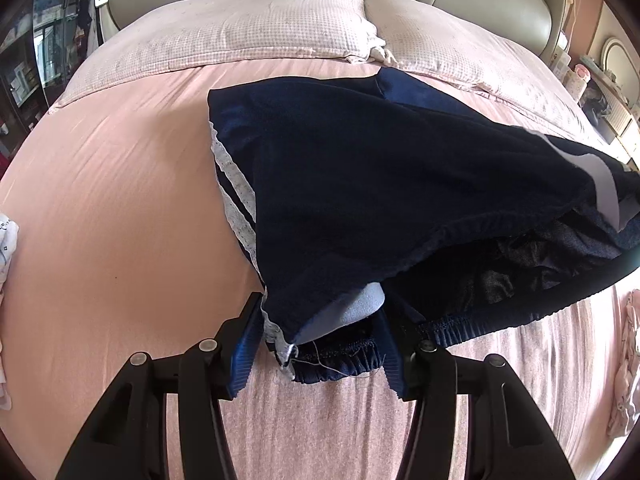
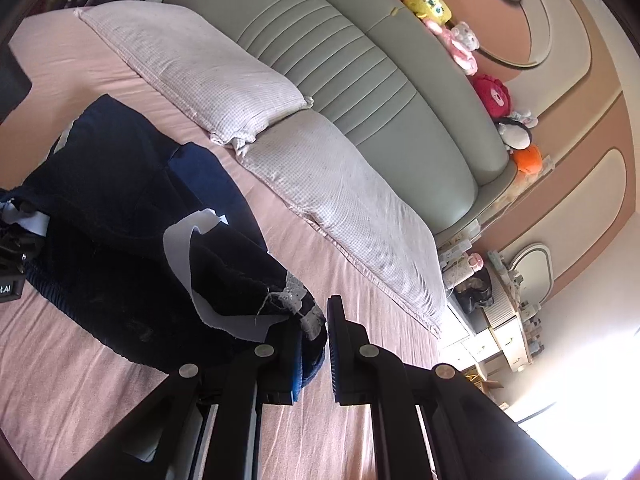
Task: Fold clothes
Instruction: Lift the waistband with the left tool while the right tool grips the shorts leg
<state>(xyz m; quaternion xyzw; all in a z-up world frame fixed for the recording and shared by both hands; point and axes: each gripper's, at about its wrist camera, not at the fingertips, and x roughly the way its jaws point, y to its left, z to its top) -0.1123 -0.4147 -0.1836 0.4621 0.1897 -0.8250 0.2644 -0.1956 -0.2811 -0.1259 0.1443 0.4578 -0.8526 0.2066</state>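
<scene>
Dark navy shorts with white lace side trim and a white stripe lie partly lifted over the pink bed sheet. My left gripper holds one bunched corner of the gathered waistband. Its jaws stand apart and the cloth fills the gap between them. From there the cloth runs up to the right and sags between both grippers. In the right wrist view the shorts lie to the left. My right gripper is nearly closed on the lace-trimmed corner.
Two pale checked pillows lie at the padded grey headboard, with plush toys on top. A dressing table stands beyond the bed's right side. Other light garments lie at the bed's left and right edges.
</scene>
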